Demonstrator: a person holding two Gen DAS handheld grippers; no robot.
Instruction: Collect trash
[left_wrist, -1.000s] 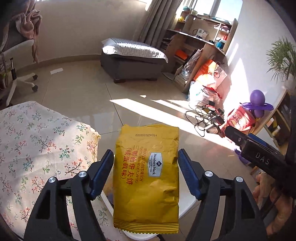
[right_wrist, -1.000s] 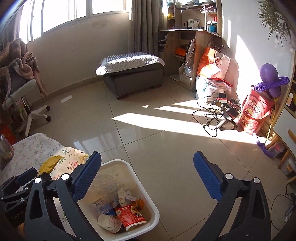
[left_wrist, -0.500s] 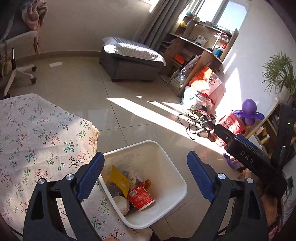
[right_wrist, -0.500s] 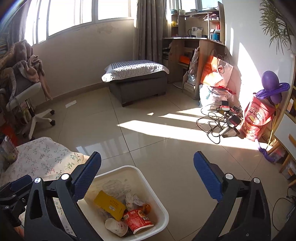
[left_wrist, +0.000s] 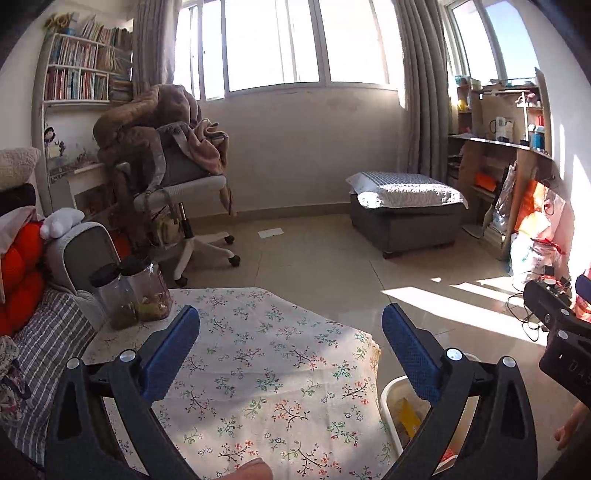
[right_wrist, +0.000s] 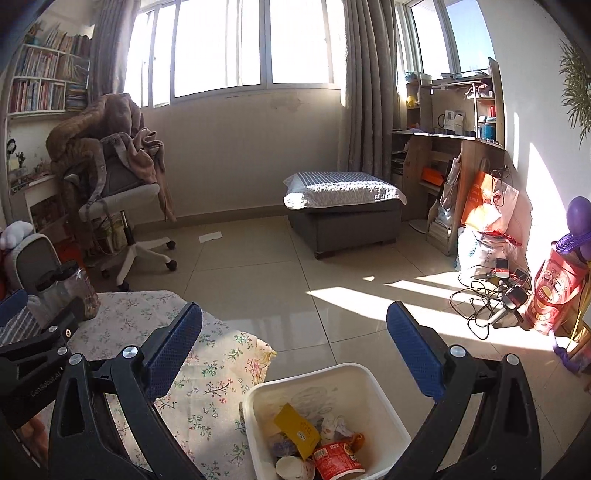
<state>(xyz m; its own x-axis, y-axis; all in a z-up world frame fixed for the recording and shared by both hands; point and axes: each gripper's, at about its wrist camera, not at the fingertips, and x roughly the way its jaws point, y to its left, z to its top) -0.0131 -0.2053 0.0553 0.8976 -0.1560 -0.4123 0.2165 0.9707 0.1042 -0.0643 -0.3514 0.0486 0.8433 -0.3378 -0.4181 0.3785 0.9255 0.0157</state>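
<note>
Now, change: yellow packet (right_wrist: 296, 426), clamped by the left gripper (left_wrist: 291, 345) a second ago, lies in the white bin (right_wrist: 364, 384).
Left jaws: opening, nothing between.
Right gripper (right_wrist: 295, 341): jaws apart, empty.
Meaning: this piece is binned; tablecloth (left_wrist: 258, 354) shows no more trash.

The tablecloth (left_wrist: 266, 354) at lower centre of the left wrist view is cream with small red, green and blue flower sprigs — the gripper pads (left_wrist: 410, 354) in front of it are blue on black frames. In the right wrist view, at the bottom, the white bin (right_wrist: 354, 380) holds a yellow packet (right_wrist: 295, 430) and a red cup (right_wrist: 336, 459). Behind stand a dark grey ottoman (right_wrist: 354, 225) — under a white-and-grey striped cushion (right_wrist: 340, 188) — and beige floor tiles (right_wrist: 251, 280).
</note>
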